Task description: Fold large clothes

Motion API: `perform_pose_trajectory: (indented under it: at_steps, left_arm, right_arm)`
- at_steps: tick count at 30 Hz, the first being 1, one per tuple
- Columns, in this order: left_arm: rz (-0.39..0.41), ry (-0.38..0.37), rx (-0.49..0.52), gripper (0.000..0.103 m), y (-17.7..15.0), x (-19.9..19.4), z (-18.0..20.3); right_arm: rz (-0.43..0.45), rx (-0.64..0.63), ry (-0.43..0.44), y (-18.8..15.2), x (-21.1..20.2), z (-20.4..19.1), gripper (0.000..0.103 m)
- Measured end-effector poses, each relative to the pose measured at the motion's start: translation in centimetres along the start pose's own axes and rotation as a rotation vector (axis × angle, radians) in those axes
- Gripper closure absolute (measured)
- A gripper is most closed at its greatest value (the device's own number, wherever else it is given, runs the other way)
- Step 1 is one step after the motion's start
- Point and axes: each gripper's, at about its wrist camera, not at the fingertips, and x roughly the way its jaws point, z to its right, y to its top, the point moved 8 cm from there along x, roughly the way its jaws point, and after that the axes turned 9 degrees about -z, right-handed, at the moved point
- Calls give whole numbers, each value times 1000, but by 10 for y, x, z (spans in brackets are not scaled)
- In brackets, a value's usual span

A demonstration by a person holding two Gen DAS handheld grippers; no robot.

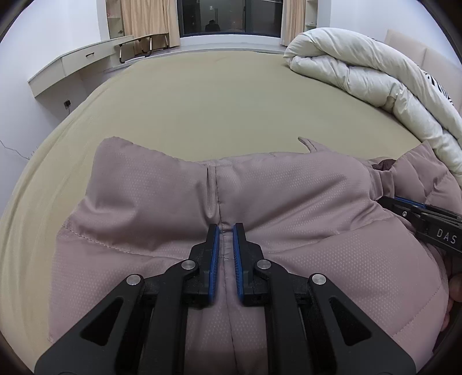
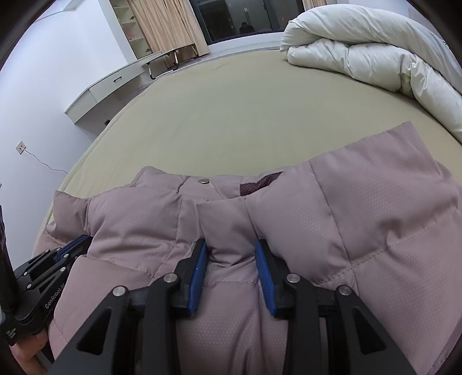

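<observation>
A mauve padded jacket [image 1: 288, 196] lies on the bed, bunched up near me. It also fills the lower right wrist view [image 2: 361, 216], with a metal snap [image 2: 205, 181] and dark red lining [image 2: 261, 182] at its collar. My left gripper [image 1: 226, 228] is shut on a seam fold of the jacket. My right gripper [image 2: 231, 245] is shut on a thicker fold of the jacket, its jaws a little apart around the padding. The right gripper shows at the right edge of the left wrist view [image 1: 387, 200]. The left gripper shows at the left edge of the right wrist view [image 2: 83, 241].
The bed has an olive-tan sheet [image 1: 225, 98]. A rolled cream duvet [image 1: 361, 72] lies along its right side, close to the jacket. A white desk [image 1: 72, 63] and a folding chair [image 1: 138, 46] stand by the left wall. A dark window [image 1: 228, 16] is beyond.
</observation>
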Motion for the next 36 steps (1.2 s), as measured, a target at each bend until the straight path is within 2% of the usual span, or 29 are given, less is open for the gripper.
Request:
perform_pose_trajectory:
  at_steps: [14, 19, 21, 22, 24, 25, 26, 28, 30, 31, 32, 36]
  left_arm:
    - [25, -6, -16, 94, -9, 16, -2]
    - [-1, -26, -21, 94, -5, 18, -1]
    - [-36, -44, -31, 94, -5, 9, -3]
    - [-46, -44, -35, 94, -6, 0, -3]
    - [-7, -39, -42, 94, -9, -32, -1]
    - [33, -38, -42, 93, -13, -50, 2]
    - [68, -49, -32, 93, -16, -65, 9]
    - [90, -43, 16, 93, -23, -74, 23]
    - [24, -21, 59, 94, -31, -50, 36]
    - [31, -20, 55, 94, -34, -42, 37]
    - [46, -23, 50, 94, -35, -38, 37]
    - [81, -11, 51, 94, -37, -25, 42]
  right_arm:
    - [70, 3, 24, -1, 2, 1, 66]
    - [73, 2, 24, -1, -3, 0, 65]
    - [66, 15, 29, -2, -18, -2, 62]
    - [72, 26, 19, -3, -31, -2, 57]
    - [155, 26, 12, -8, -72, -2, 50]
    - [206, 14, 1, -11, -92, -1, 45]
    - [248, 2, -39, -15, -110, 5, 45]
    - [266, -21, -157, -25, -126, 22, 44]
    - [181, -3, -233, -38, -114, 50, 44]
    - [105, 34, -249, -50, -97, 70, 43]
    - [96, 49, -204, -57, -88, 81, 43]
    - [209, 56, -110, -66, -85, 96, 38]
